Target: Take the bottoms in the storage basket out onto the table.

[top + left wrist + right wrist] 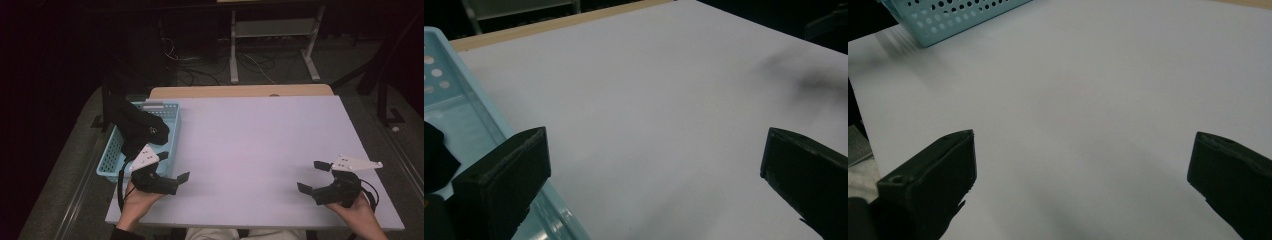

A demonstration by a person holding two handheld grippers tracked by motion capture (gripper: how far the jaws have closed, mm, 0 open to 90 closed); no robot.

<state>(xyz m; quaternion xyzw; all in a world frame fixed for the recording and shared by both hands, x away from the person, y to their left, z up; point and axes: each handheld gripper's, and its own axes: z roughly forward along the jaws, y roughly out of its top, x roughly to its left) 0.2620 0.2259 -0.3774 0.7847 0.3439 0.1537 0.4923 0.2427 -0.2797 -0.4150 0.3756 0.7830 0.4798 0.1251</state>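
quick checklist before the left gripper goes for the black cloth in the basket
1. Left gripper open, nothing between the jaws: ok.
2. Right gripper open and empty, far off at the table's right side: ok.
3. Black cloth within the blue basket: not ok, it is piled above the rim and hangs over the left wall.
4. Basket fully on the white table: not ok, it overhangs the left edge.
5. What lies under the cloth: cannot tell.

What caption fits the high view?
Both open grippers, left and right, rest beside a blue basket holding black cloth.
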